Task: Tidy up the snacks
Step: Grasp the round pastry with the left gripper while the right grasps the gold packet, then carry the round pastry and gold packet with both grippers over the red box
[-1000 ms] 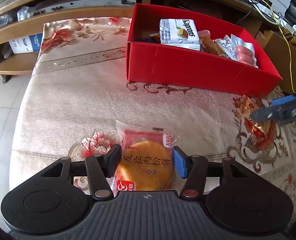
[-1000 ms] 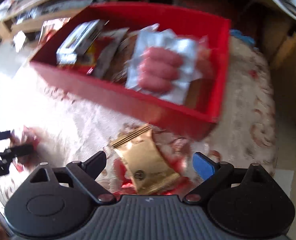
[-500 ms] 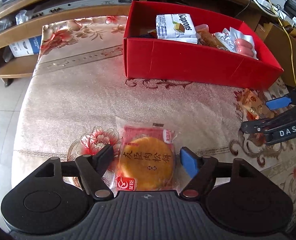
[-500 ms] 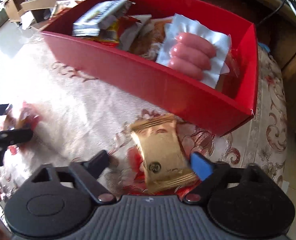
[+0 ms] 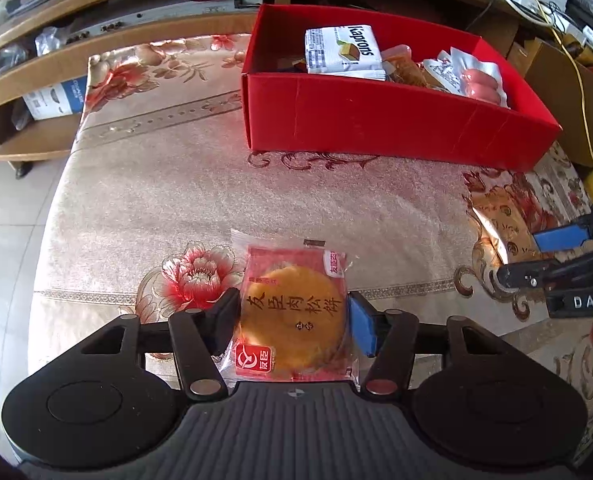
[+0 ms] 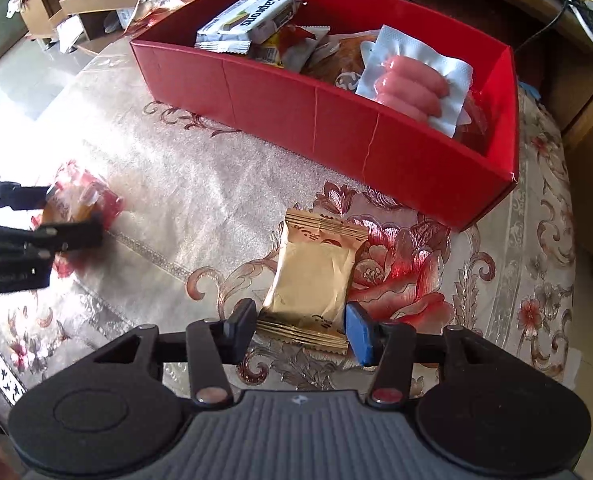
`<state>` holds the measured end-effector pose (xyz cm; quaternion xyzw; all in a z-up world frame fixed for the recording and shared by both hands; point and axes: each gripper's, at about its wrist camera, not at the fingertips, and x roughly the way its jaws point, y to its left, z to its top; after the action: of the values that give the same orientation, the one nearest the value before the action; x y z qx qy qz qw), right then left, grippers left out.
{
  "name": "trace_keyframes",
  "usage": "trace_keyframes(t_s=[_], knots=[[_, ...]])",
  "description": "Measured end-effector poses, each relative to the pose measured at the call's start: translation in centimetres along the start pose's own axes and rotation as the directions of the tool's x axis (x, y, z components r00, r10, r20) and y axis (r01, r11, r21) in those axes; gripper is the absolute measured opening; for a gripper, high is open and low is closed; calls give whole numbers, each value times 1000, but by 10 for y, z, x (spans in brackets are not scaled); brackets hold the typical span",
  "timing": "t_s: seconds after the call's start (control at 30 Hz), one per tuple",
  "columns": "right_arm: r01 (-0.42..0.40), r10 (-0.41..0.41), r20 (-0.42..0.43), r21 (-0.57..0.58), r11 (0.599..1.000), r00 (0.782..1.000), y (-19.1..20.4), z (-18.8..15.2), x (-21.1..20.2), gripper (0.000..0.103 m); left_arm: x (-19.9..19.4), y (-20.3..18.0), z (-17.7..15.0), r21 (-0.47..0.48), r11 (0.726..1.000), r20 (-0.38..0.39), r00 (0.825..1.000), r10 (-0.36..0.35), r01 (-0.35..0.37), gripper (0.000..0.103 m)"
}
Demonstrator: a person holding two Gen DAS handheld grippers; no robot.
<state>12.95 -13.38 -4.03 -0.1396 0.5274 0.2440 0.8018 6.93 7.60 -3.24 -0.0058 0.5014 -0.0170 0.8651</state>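
We have a packet between the fingers of each tool. The left gripper [image 5: 292, 322] sits with its jaws narrowed around the round pork-floss cake packet [image 5: 294, 316]; the pads look to be touching the wrapper's edges, though we cannot tell if they grip firmly yet. The right gripper [image 6: 300, 330] brackets the near end of the gold foil packet [image 6: 314, 276], jaws partly closed, seemingly just shy of contact.

To do this well, we judge we should close on the body of each snack, not only the loose wrapper, squeeze gently so the cake does not crumble, lift straight up, then carry both ahead to the red box [image 5: 376, 120], which lies well beyond the fingertips.

Readable writing: the cake packet says 友臣肉松饼, with a red 友臣 logo at its corner nearest the tool. In the box, a white wafer packet [image 5: 342, 50] reads "Kaprons". The right tool's side, seen from the left camera, bears "DAS". A sausage pack [image 6: 414, 82] shows no legible text.
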Motion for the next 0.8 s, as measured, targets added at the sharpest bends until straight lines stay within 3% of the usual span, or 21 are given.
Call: trace_keyframes(t_s=[0.17,0.23,0.3,0.57,0.67,0.73,0.8], knots=[[-14,14,6,19,1000,1000,-2,3,4,58,3,-7,-2,32,999,2,1000,8,-8,74],[-25,24,7,21,999,1000,-6,6,7,64,4,-10,-3,47,999,2,1000,13,-13,77],[-36,36,2,0,999,999,-1,6,11,80,4,-11,-4,57,998,3,1000,16,-16,78],[-50,49,-17,-27,998,999,4,12,26,100,5,-12,-4,64,998,0,1000,11,-11,83],[-34,34,-14,-36,999,999,6,12,26,98,5,-13,-5,71,997,-1,1000,13,-13,84],[-31,31,-6,-28,999,1000,4,11,22,91,5,-13,-4,71,997,-1,1000,11,-11,84],[-32,32,3,-29,999,999,5,10,18,77,5,-12,-4,70,998,-2,1000,9,-9,83]])
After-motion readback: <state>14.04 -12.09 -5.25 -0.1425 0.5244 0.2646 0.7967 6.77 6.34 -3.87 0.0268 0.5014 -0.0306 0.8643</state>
